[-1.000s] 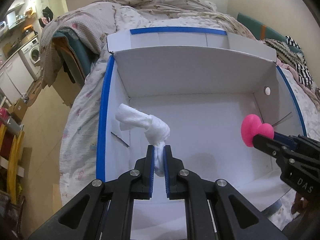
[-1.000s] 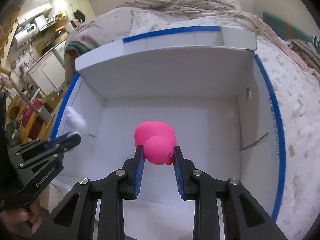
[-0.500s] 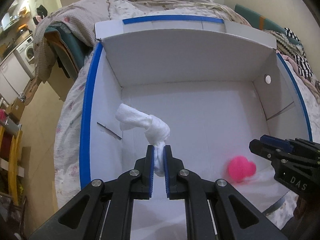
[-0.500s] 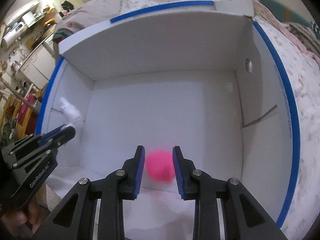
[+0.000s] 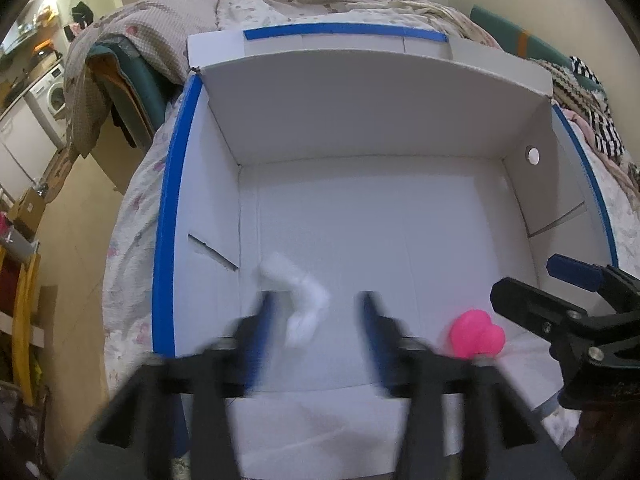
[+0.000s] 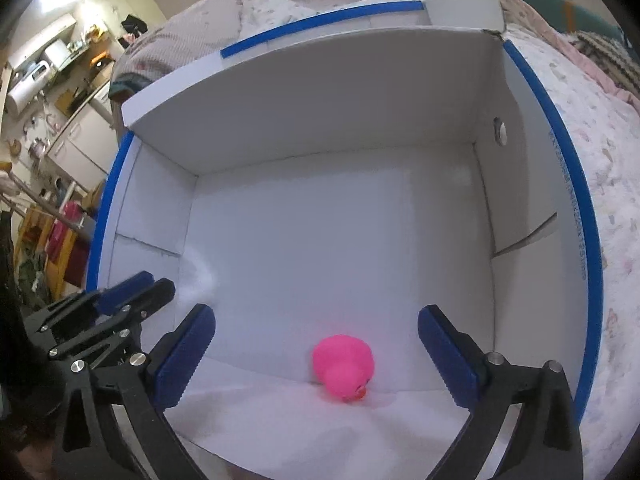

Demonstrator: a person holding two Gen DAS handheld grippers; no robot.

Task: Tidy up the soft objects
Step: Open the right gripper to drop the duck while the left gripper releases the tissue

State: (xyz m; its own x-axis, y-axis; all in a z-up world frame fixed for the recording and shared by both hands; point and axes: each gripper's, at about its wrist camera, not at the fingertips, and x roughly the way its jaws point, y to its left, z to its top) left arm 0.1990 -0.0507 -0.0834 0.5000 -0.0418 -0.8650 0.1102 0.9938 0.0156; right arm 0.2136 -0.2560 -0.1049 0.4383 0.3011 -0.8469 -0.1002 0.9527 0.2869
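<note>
Both hand-held grippers opening over the white cardboard box [image 5: 360,128]

Left hand-held gripper [image 5: 316,312] – jaws parting around white crumpled cloth [image 5: 300,300]; right hand-held gripper [image 6: 316,344] – wide, pink rubber duck [image 6: 344,368] lying free.

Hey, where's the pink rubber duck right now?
The pink rubber duck lies on the floor of the white box, near its front edge, below and between the open fingers of the right gripper. In the left wrist view it sits low right.

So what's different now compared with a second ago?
Both tools let go. The right tool dropped the pink duck, which fell and now lies on the floor of the white box. The left tool is opening, and the white cloth hangs loose between its blurred fingers. The box stayed put.
</note>
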